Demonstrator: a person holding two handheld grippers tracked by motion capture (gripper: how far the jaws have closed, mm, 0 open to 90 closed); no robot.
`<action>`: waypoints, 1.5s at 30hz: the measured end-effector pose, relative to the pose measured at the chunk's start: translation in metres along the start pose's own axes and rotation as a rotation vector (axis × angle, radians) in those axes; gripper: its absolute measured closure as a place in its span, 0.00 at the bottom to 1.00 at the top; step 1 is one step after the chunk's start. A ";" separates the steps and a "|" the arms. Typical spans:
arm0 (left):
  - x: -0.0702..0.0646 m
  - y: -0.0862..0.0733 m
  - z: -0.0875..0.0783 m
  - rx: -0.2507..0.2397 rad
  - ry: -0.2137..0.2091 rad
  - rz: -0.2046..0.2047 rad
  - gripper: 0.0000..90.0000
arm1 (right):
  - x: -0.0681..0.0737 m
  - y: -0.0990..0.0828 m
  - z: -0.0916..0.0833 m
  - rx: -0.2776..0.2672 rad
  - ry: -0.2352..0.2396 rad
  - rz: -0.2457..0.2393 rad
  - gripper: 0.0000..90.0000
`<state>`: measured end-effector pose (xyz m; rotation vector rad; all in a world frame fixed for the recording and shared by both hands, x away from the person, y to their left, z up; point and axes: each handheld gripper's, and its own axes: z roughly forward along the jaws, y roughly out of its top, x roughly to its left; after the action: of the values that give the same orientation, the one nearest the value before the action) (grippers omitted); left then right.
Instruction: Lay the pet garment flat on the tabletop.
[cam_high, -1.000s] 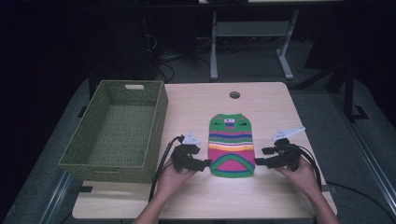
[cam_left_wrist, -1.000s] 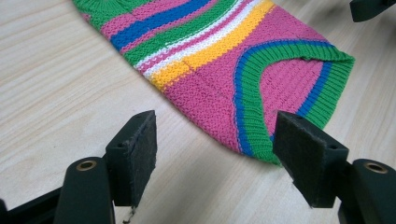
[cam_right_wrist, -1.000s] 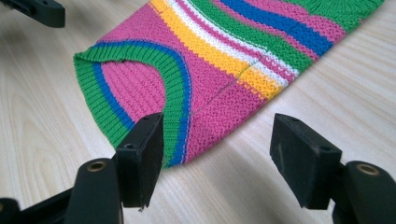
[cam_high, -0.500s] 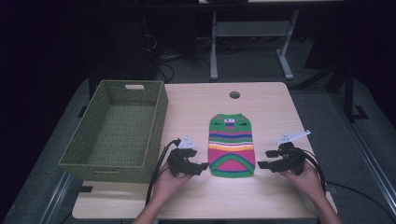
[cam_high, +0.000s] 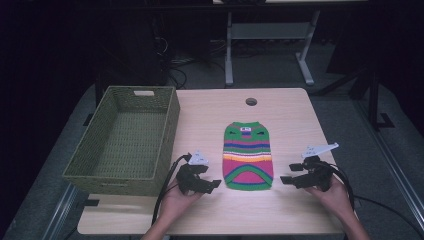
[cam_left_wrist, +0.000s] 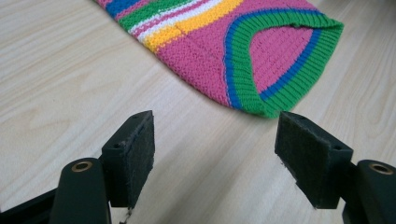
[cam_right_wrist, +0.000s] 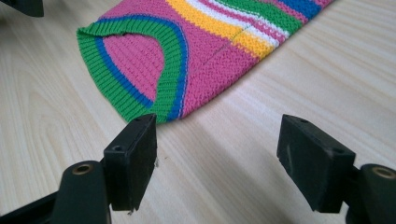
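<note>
A small knitted sweater (cam_high: 248, 155) with green, pink, yellow and blue stripes lies flat on the wooden table (cam_high: 200, 115), its rounded hem toward the person. My left gripper (cam_high: 214, 184) is just left of the hem, open, with bare wood between its pads. In the left gripper view the sweater's (cam_left_wrist: 210, 60) hem lies a short way beyond the left gripper (cam_left_wrist: 215, 154). My right gripper (cam_high: 289, 172) is just right of the hem. Its jaws have just been opening, with nothing between them. In the right gripper view the hem corner of the sweater (cam_right_wrist: 196, 42) lies just past the left pad of the right gripper (cam_right_wrist: 217, 154).
A green woven basket (cam_high: 170, 125) stands empty on the table's left side, close to my left hand. A round cable hole (cam_high: 251, 101) sits near the far edge. Dark floor and desk legs lie behind. The left gripper's jaw tip (cam_right_wrist: 23, 5) shows at the right gripper view's top left.
Both grippers have drawn slightly outward from the sweater's hem corners, the left one to the left and the right one to the right. The sweater has stayed flat in place.
</note>
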<state>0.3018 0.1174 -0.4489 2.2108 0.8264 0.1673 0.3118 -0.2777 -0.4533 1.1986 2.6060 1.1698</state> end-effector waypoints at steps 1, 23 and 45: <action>-0.001 -0.001 -0.001 -0.002 -0.003 -0.005 0.31 | 0.000 -0.002 -0.001 0.002 0.000 0.004 0.31; -0.005 -0.019 -0.014 -0.004 0.005 0.005 0.30 | -0.003 -0.033 -0.016 -0.023 -0.013 0.016 0.30; -0.009 -0.034 -0.025 -0.012 0.011 -0.004 0.30 | -0.001 -0.061 -0.034 -0.064 -0.044 0.041 0.28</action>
<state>0.2688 0.1447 -0.4536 2.1987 0.8341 0.1815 0.2619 -0.3249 -0.4689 1.2571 2.5040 1.2089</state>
